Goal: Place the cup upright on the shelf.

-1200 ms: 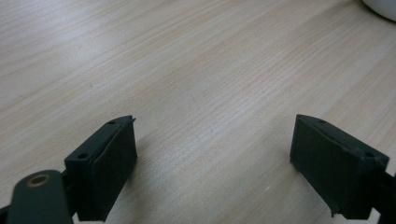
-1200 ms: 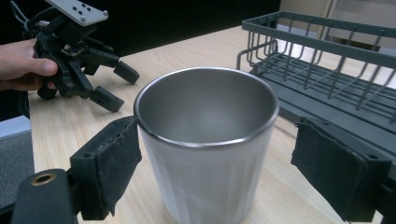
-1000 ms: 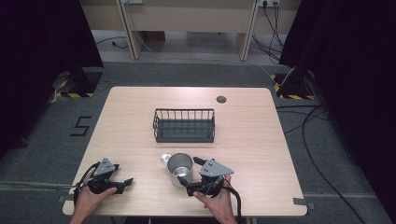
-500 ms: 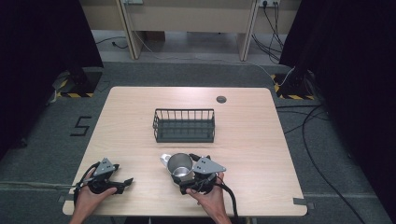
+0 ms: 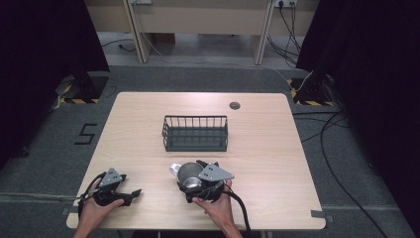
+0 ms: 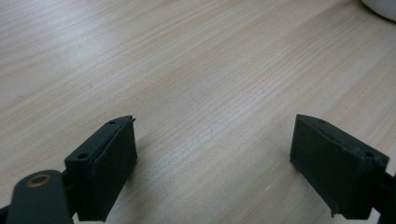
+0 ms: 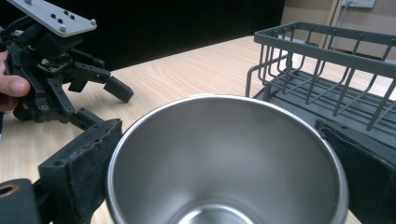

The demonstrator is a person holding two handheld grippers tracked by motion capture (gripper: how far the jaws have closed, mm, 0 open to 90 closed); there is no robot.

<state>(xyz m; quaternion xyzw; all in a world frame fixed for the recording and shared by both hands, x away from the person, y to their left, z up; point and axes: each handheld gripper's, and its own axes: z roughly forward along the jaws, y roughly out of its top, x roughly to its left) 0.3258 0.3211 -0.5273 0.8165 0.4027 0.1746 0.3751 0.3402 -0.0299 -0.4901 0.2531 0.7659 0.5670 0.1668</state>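
Shiny steel cup (image 7: 224, 158), upright w/ mouth up, sits right between the R gripper's (image 5: 194, 184) jaws, which have just been opening to full width, pads either side, not clamped yet; L gripper (image 5: 130, 195), open & empty, is much farther off.

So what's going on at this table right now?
A person holds a gripper in each hand at a wooden table. The right gripper has just been opening its jaws, and they now stand either side of a stainless steel cup; whether the pads press on it is unclear. The left gripper rests open near the table's front edge. A dark wire basket sits behind the cup.
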